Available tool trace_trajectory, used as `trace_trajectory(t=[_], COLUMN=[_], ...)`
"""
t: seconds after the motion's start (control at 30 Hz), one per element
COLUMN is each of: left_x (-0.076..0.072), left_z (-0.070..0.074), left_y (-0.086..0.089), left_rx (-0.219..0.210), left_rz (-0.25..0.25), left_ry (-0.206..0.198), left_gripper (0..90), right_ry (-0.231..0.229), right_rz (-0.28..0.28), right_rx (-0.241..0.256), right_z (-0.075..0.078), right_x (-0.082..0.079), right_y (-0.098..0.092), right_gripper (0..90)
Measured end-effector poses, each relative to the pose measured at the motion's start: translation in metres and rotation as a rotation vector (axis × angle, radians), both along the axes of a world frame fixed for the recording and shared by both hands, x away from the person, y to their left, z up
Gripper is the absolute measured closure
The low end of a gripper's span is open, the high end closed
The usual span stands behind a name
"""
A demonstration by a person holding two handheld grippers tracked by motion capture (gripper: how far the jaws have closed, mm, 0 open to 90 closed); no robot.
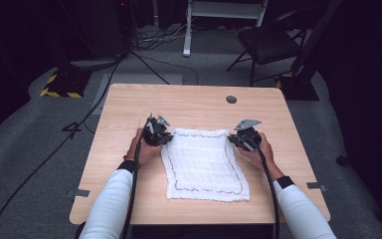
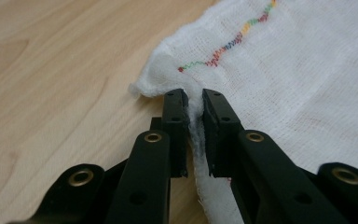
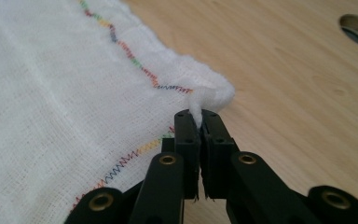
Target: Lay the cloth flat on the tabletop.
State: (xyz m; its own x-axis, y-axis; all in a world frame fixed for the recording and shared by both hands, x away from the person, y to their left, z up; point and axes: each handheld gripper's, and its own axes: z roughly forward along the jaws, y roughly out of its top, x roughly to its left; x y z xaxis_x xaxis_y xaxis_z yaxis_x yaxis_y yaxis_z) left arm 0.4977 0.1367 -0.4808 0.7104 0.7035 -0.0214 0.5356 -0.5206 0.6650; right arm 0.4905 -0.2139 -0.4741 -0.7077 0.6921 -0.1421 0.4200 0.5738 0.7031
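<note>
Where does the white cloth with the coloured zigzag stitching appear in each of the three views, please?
High view: the white cloth lies flat at the table's middle, between the left gripper and the right gripper.
Left gripper view: upper right, one corner pinched between the jaws.
Right gripper view: left side, one corner pinched between the jaws.
Shared landmark: the coloured zigzag stitching along the cloth's border.

Wood table [image 1: 199,104] w/ grommet hole [image 1: 231,99]; chair [image 1: 268,42] behind.

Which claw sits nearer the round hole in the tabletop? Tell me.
Right. The right claw pinches the cloth's far right corner, just below the hole; the left claw grips the far left corner, farther off.
</note>
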Motion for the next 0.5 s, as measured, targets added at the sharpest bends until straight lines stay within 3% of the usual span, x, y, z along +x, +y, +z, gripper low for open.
trace_trajectory(t=[0.17, 0.4, 0.47, 0.5], left_x=[0.013, 0.036, 0.042, 0.046], left_z=[0.007, 0.011, 0.011, 0.010], left_y=[-0.013, -0.020, -0.022, -0.024], left_rx=[-0.039, -0.103, -0.098, -0.073], left_rz=[0.004, 0.091, 0.130, 0.154], left_ry=[-0.048, -0.108, -0.119, -0.116], left_gripper=[82.4, 82.8, 82.4, 80.6], right_ry=[-0.049, -0.110, -0.111, -0.110], right_rz=[-0.081, -0.158, -0.169, -0.176], right_rx=[-0.021, -0.017, -0.029, -0.030], right_z=[0.011, 0.022, 0.022, 0.021], right_x=[0.010, 0.027, 0.032, 0.036], right_y=[-0.011, -0.020, -0.018, -0.017], right_gripper=[86.8, 86.7, 86.2, 84.6])
